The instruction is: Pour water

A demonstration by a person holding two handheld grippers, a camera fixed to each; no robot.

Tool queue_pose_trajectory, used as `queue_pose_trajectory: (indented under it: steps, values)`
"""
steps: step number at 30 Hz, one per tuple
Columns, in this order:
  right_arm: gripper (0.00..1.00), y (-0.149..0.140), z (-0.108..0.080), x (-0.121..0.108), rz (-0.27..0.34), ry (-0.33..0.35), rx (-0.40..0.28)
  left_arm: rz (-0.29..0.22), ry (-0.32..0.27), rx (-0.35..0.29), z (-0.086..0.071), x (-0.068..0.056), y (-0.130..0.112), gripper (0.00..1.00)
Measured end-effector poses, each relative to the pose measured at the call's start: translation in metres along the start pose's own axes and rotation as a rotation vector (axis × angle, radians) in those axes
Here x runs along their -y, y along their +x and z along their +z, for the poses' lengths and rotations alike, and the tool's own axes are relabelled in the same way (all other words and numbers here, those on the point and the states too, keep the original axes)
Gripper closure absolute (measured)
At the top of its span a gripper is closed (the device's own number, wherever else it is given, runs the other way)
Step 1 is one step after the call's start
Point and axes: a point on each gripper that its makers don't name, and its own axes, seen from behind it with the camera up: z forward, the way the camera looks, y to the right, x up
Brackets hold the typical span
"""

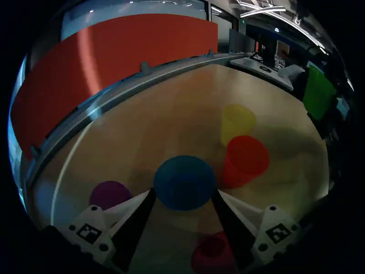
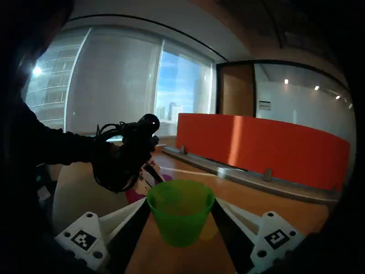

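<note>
In the left gripper view my left gripper [image 1: 184, 196] is shut on a blue cup [image 1: 184, 181], held above the wooden table [image 1: 173, 118]. Below it on the table stand a red cup [image 1: 244, 160], a yellow cup [image 1: 236, 121], a purple cup [image 1: 109, 194] and a dark red cup [image 1: 212, 251]. In the right gripper view my right gripper [image 2: 180, 205] is shut on a green cup [image 2: 180, 211], held upright over the table. The other gripper [image 2: 132, 153], with a person's sleeve behind it, hangs to the left beyond the green cup.
An orange partition [image 1: 114, 64] with a metal rail runs along the table's far edge. A green object [image 1: 318, 91] stands at the right. Large windows [image 2: 137, 91] lie behind the table in the right gripper view.
</note>
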Motion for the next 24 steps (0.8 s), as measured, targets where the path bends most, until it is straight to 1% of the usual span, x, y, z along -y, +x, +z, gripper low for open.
queue_pose_trajectory:
  steps: [6, 17, 24]
  values:
    - [0.08, 0.0003, -0.0001, 0.0005, -0.005, 0.0, 0.002, 0.004, 0.006, 0.0, 0.0037, -0.0005, -0.0011, 0.11]
    - [0.08, -0.0009, -0.0005, 0.0023, -0.007, 0.002, 0.006, -0.005, 0.014, -0.002, 0.0082, -0.0001, 0.0023, 0.11]
    - [0.07, -0.0016, -0.0013, 0.0018, -0.007, 0.001, 0.005, -0.002, 0.023, -0.006, 0.0104, -0.0007, 0.0031, 0.14]
